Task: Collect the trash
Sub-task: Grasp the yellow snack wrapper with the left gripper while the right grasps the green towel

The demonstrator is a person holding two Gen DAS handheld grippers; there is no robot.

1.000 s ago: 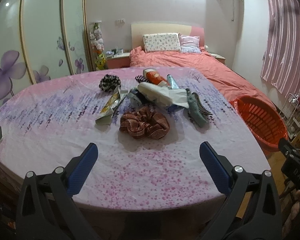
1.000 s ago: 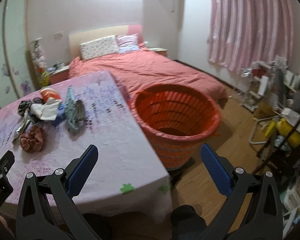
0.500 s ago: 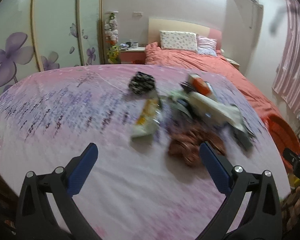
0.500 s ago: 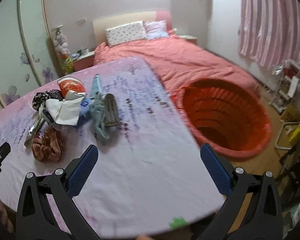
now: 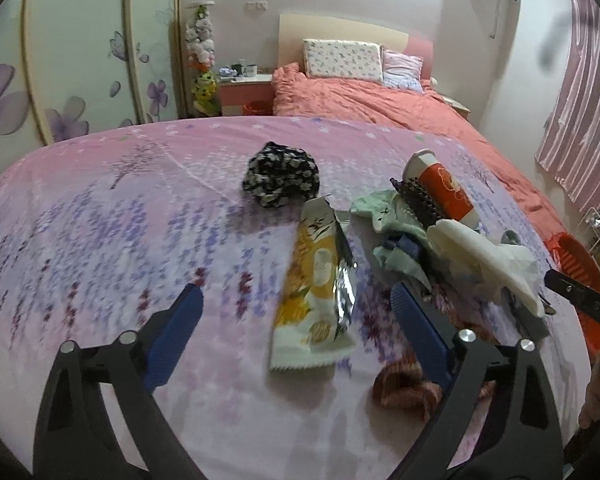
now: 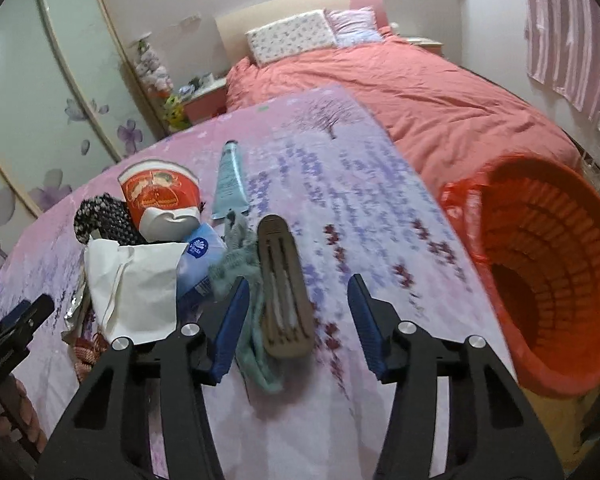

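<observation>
On the table (image 5: 100, 216), left tongs (image 5: 296, 312) straddle the wrapper (image 5: 316, 280), closing, no contact. Right tongs (image 6: 296, 312) close around the brown case (image 6: 284, 292), not yet pressing. Basket (image 6: 540, 264) stands beside the table.

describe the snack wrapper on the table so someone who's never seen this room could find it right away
Start at the table with the pink and purple floral cloth in front of the bed. On it, left of the heap of clutter, lies the snack wrapper, just below a black-and-white patterned scrunchie. It is the only long, flat yellow-and-white packet with silver foil showing along its torn edge.
</observation>
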